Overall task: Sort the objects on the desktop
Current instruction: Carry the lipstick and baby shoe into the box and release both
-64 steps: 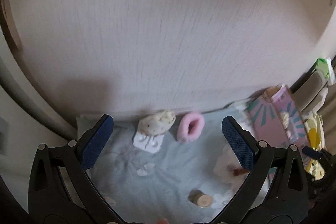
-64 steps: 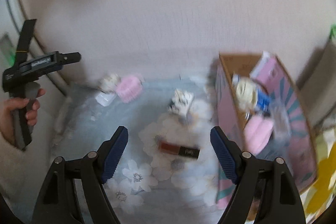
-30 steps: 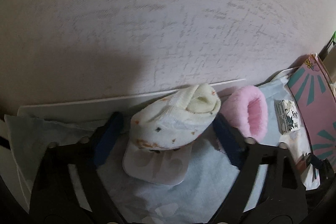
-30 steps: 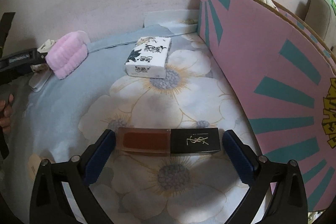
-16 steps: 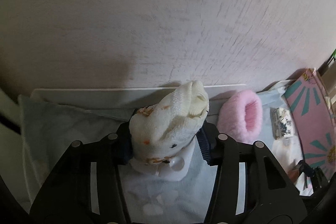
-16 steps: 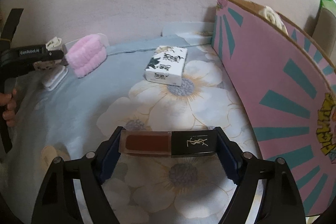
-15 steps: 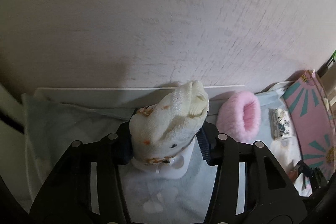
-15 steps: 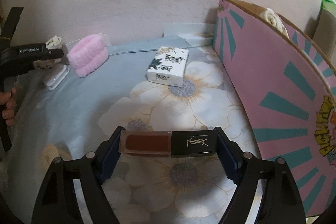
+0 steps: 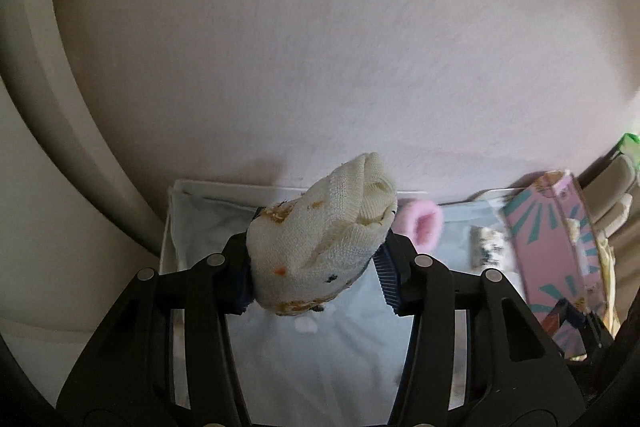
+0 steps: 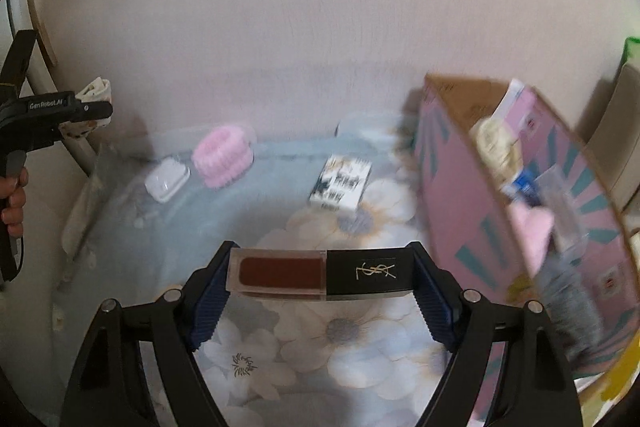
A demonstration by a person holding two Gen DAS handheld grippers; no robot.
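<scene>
The table (image 10: 168, 227) is covered w/ a pale blue floral cloth (image 10: 360, 339). On its right side a pink box (image 10: 460, 195) w/ teal rays is seen, open at top, w/ assorted items inside, blurred. Near the back wall a pink fluffy band (image 10: 222, 157) is set, just beside a small white case (image 10: 167, 179); a black-and-white patterned packet (image 10: 340, 183) lies btwn them and the box. The left tool (image 9: 316, 267) is pinched on a rolled cream sock (image 9: 320, 239), held clear above the cloth; its jaws have just been closing on it. The right tool (image 10: 320, 293) is clamped end to end on a dark lip-gloss tube (image 10: 320, 273) w/ black cap, lifted off the cloth, jaws likewise just closed in.
</scene>
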